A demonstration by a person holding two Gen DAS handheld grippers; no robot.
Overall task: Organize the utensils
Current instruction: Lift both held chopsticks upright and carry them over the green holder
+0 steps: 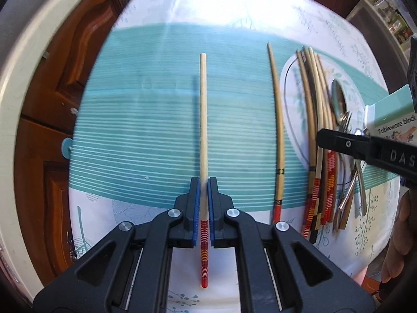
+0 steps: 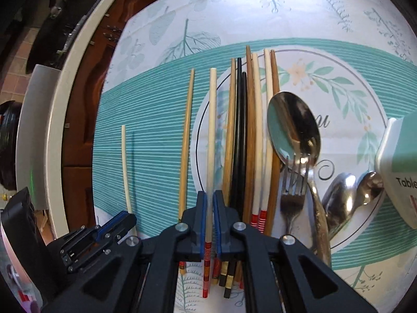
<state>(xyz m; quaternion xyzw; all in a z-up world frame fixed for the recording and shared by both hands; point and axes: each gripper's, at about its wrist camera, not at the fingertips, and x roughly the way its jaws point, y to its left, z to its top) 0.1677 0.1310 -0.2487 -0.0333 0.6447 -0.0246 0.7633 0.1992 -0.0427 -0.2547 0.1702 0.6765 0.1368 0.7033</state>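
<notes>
A home dining spot — the worktop [image 2: 234, 7] wears a leaf-printed cloth under a teal striped placemat [image 1: 146, 120], carved wooden cabinet doors [image 1: 65, 78] stand at nine o'clock, and shelves at two o'clock hold what may be jars [image 1: 391, 7].

Left tongs [image 1: 204, 203] pointing steeply down, blue pads [image 1: 196, 203] clamped tight on a pale chopstick [image 1: 203, 120]. Right tongs [image 2: 210, 224] likewise angled down, pads [image 2: 202, 224] pinched on another pale chopstick [image 2: 211, 140]. Fingers [image 1: 398, 237] glimpsed at right edge.
</notes>
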